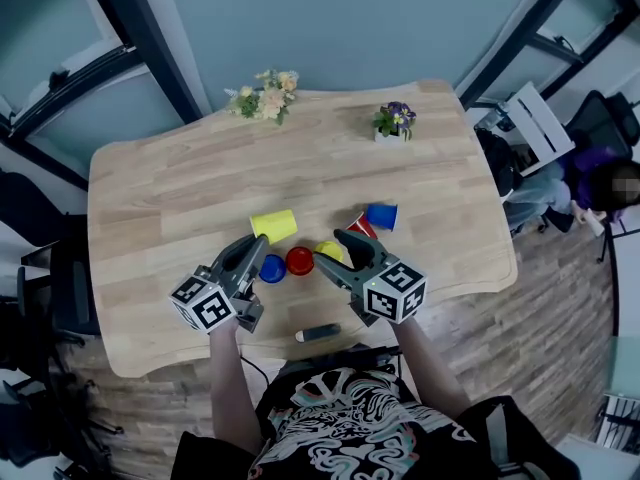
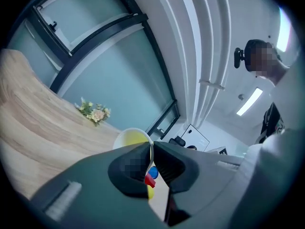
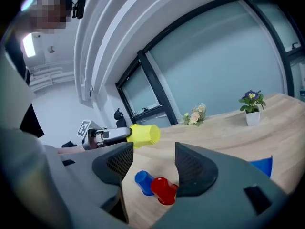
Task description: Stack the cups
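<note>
Holding one yellow cup on its side above the table, with the right tongs empty.
Left gripper (image 2: 151, 163) is clamped on the rim wall of the yellow cup (image 1: 274, 225). The cup's long axis runs level and in line with the jaws, mouth toward the gripper. Blue cup (image 1: 272, 269) and red cup (image 1: 300, 261) stand on the table (image 1: 180, 188) just below it, nearer the person. Right gripper (image 3: 152, 163) has its jaws apart with nothing between the pads — those two cups show beyond. Judgement: the held cup needs tipping upright before it can nest, and the left hand is best placed to do it.
</note>
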`<state>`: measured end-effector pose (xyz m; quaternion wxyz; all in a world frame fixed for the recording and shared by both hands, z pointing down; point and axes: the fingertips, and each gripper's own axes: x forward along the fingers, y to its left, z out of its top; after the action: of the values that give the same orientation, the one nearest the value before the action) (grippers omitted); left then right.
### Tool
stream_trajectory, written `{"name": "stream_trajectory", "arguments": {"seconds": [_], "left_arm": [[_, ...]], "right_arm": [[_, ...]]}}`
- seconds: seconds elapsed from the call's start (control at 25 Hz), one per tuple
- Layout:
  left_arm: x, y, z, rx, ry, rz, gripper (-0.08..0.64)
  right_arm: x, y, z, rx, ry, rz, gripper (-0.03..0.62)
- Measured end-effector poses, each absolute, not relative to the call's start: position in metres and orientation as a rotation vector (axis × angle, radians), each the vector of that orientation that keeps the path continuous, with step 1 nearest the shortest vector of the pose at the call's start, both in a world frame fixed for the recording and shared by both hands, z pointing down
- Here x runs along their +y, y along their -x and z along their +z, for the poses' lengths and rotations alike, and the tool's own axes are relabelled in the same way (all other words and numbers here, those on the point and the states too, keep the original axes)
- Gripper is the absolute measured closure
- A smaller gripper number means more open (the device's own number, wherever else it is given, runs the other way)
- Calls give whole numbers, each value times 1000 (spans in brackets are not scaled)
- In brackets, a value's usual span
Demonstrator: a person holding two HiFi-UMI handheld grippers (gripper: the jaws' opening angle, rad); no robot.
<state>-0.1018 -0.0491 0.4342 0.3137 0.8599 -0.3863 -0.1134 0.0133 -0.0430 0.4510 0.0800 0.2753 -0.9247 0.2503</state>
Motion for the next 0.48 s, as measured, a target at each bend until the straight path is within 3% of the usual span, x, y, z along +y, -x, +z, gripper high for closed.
{"name": "stream_trajectory", "arguments": {"seconds": [0.48], "left_arm": [[-21, 80, 409, -802, -2334, -479, 537]], "right_arm": [[-39, 8, 428, -2880, -707, 1119, 321]]}}
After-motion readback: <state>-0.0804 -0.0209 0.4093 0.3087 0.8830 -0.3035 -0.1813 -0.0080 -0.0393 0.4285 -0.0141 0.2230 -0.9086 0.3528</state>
